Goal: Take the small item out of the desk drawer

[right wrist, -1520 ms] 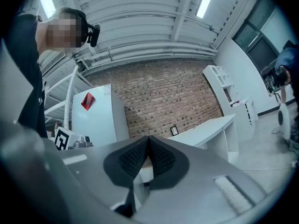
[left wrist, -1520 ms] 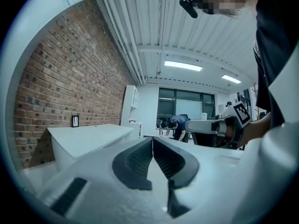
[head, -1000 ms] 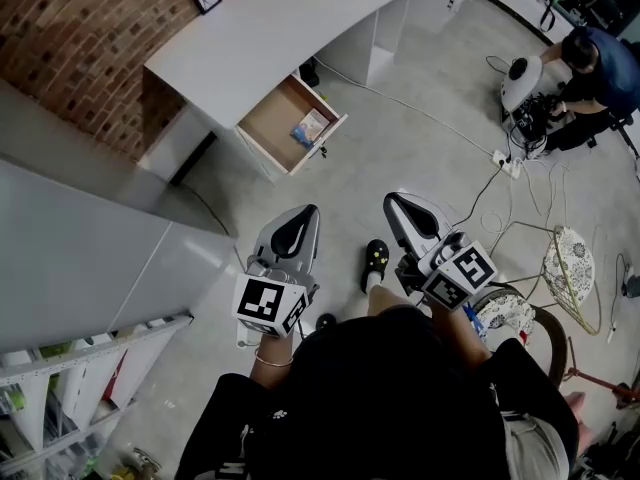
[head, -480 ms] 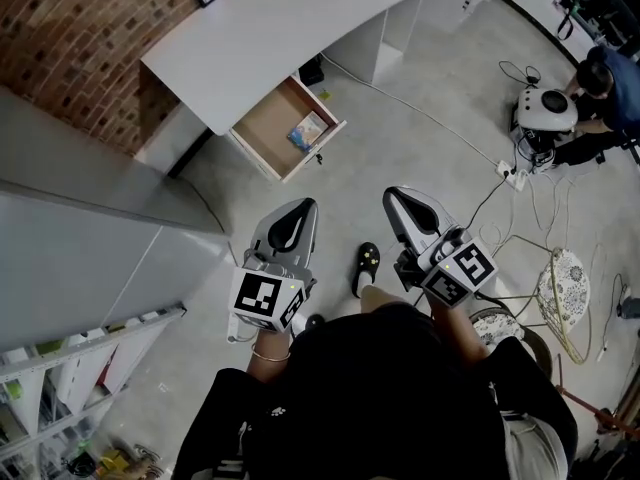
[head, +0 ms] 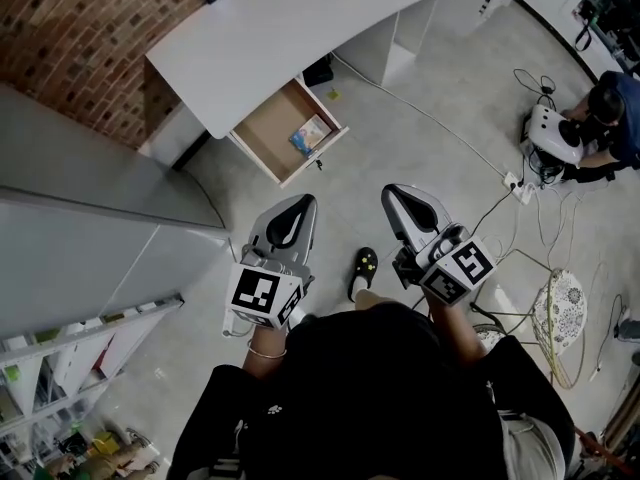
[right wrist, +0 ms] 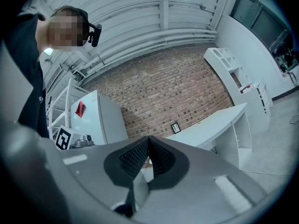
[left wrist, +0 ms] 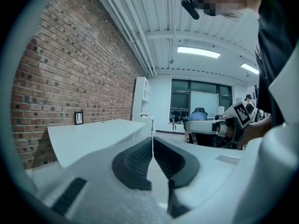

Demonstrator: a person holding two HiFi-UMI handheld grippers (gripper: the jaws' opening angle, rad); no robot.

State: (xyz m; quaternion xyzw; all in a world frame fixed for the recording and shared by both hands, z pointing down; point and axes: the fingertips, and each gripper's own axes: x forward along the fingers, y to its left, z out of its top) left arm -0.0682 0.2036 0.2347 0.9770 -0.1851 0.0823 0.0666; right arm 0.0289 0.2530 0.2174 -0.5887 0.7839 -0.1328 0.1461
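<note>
The person has moved a bit, but the left gripper [head: 302,204] and right gripper [head: 396,194] stay squeezed shut and empty, still far from the small item [head: 311,135] in the drawer [head: 266,126].

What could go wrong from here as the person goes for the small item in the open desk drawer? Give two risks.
1. The left claw and right claw are both shut and empty. If they open late, they may just push the small flat packet across the drawer.
2. A white cable crosses the floor to the right of the desk. A straying foot might catch it.
</note>
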